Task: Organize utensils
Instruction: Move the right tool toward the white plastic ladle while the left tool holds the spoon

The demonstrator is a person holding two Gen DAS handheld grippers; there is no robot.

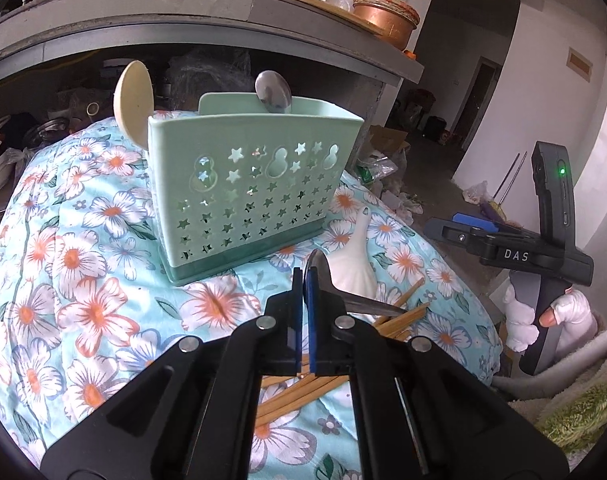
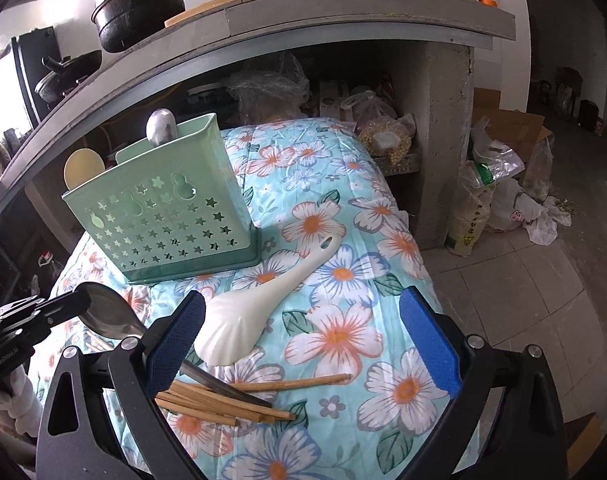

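Observation:
My left gripper (image 1: 303,280) is shut on a metal spoon (image 1: 323,276), with the pads clamped by its bowl. The spoon's handle slants down to the right over a loose pile of wooden chopsticks (image 1: 303,396). In the right wrist view the same spoon (image 2: 111,316) sits in the left gripper (image 2: 79,304) at the lower left. A mint-green star-holed caddy (image 1: 255,184) stands just beyond, holding a cream spoon (image 1: 131,96) and a steel spoon (image 1: 273,90). My right gripper (image 2: 303,304) is open, its fingers either side of a white ladle (image 2: 263,308) lying on the cloth.
Everything rests on a floral quilted cloth (image 2: 343,340) over a low table, which drops to a tiled floor (image 2: 523,280) on the right. A grey counter (image 2: 343,20) with pots overhangs behind the caddy. Bags and boxes (image 2: 499,184) crowd the floor beyond.

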